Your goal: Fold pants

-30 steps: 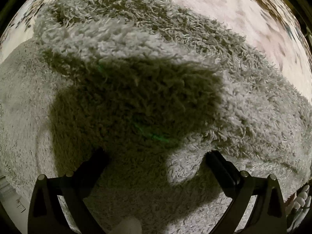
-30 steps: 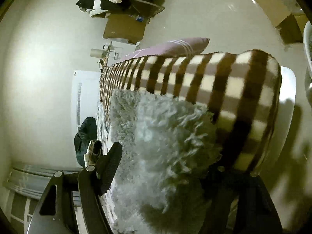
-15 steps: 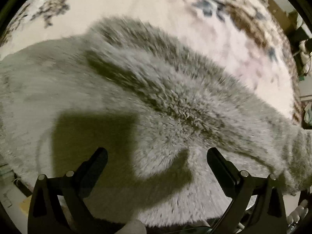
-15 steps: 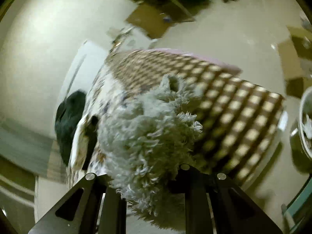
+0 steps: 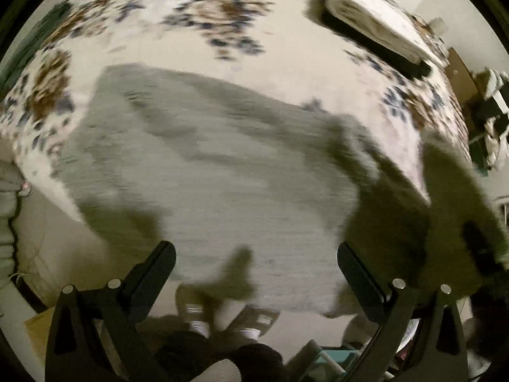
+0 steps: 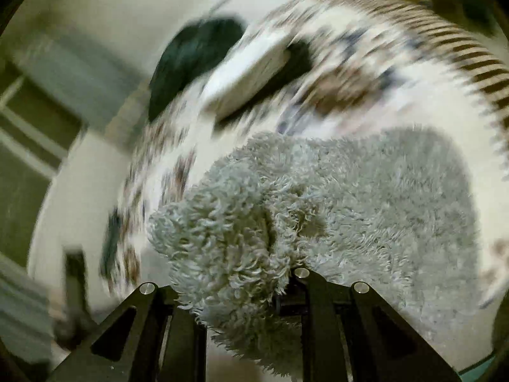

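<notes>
The fluffy grey pants (image 5: 216, 172) lie spread as a broad folded patch on the flowered bed cover (image 5: 203, 41). My left gripper (image 5: 254, 267) is open and empty, raised above the near edge of the pants. My right gripper (image 6: 241, 289) is shut on a bunched corner of the pants (image 6: 241, 235), with the rest of the pants (image 6: 397, 197) lying flat behind it. In the left wrist view the lifted corner (image 5: 451, 197) hangs dark at the right edge.
A folded white and black garment (image 5: 375, 31) lies at the far right of the bed; it also shows in the right wrist view (image 6: 251, 67). A dark green item (image 6: 194, 57) sits beyond the bed edge. The person's feet (image 5: 222, 318) stand at the bedside.
My left gripper has pulled up and back from the pants, so the whole bed shows. My right gripper closed on the pants' corner and swung to face the bed.
</notes>
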`<state>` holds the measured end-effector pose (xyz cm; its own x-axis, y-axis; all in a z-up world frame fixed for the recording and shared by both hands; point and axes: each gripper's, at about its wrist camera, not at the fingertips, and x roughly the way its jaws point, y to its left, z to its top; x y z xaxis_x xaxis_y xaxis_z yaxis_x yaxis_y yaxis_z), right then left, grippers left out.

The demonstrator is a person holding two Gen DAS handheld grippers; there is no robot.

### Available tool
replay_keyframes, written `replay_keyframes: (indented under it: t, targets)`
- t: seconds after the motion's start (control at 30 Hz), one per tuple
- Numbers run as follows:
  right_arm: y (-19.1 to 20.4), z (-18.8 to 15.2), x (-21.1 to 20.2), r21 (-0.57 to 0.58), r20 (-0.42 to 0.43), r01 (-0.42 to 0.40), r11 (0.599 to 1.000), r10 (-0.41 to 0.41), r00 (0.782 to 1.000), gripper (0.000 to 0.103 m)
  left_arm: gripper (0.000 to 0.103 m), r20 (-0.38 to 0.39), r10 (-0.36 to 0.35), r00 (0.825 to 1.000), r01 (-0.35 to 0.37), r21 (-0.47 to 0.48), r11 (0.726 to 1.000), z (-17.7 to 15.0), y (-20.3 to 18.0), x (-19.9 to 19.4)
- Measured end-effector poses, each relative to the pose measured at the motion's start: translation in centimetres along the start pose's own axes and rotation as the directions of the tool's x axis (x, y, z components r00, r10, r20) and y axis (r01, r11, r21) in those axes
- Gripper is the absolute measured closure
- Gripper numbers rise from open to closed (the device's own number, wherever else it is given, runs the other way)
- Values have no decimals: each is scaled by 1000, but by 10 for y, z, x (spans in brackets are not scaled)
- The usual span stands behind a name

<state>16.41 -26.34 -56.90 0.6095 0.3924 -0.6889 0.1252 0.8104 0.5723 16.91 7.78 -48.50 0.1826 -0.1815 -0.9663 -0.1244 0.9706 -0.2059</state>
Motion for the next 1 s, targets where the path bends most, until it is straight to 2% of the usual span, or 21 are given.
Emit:
replay_keyframes:
  t: [0.13, 0.2, 0.23, 0.27, 0.33, 0.37, 0.43, 0.5, 0.6, 0.67, 0.73, 0.8, 0.83, 0.87, 0.9, 0.93, 1.0]
  targets:
    - [30, -44, 65, -110, -132, 66, 992, -81, 988, 85, 0, 9, 28, 1000, -28, -1, 1000, 7, 36, 0]
    - [33, -56, 86, -139, -194, 118, 983, -144, 970, 82, 0, 18, 23, 1000, -23, 1, 1000, 14, 46, -1]
    - [36, -63, 90, -146, -225, 146, 979, -176, 958, 74, 0, 24, 20, 1000, -20, 9, 1000, 17, 46, -2]
    - [34, -65, 90, -129, -262, 139, 982, -169, 950, 64, 0, 28, 6, 1000, -7, 21, 1000, 22, 43, -2]
    - [29, -65, 79, -64, -301, 77, 995, -93, 949, 15, 0, 35, -28, 999, 26, 49, 998, 32, 32, -3]
    - [28, -64, 66, -29, -294, 44, 999, -50, 954, 10, 0, 35, -49, 998, 47, 63, 997, 36, 25, -3]
    - [26, -58, 37, 17, -284, -2, 1000, 7, 959, 9, 0, 25, -104, 994, 101, 86, 991, 46, 8, -1]
    - [22, -51, 10, 54, -254, 22, 998, -8, 967, 9, 0, 9, -147, 989, 145, 111, 983, 55, -14, 6]
    - [-5, -40, -15, 118, -238, 144, 983, -113, 965, 9, 0, -21, -167, 986, 169, 144, 975, 61, -46, 29]
    - [-35, -33, -27, 138, -229, 271, 953, -236, 944, 9, 0, -53, -188, 981, 194, 131, 972, 64, -63, 49]
    - [-59, -21, -30, 177, -222, 328, 928, -287, 932, 9, 2, -103, -191, 976, 204, 128, 971, 64, -80, 75]
    - [-84, -12, -34, 191, -220, 379, 905, -337, 915, 9, 25, -166, -176, 970, 201, 154, 967, 60, -94, 102]
    - [-94, -5, -33, 192, -220, 391, 900, -349, 911, 9, 63, -193, -183, 964, 216, 166, 962, 57, -98, 112]
    - [-108, -1, -30, 204, -232, 408, 890, -362, 903, 9, 80, -216, -229, 949, 267, 168, 949, 54, -100, 119]
    - [-122, 3, -26, 222, -240, 407, 886, -355, 903, 9, 81, -207, -241, 948, 278, 175, 945, 51, -99, 116]
    - [-125, 17, -16, 245, -248, 400, 883, -342, 906, 9, 86, -186, -246, 951, 280, 188, 941, 50, -98, 111]
    - [-147, 29, 2, 286, -291, 389, 876, -308, 906, 10, 87, -139, -252, 958, 277, 208, 938, 49, -86, 95]
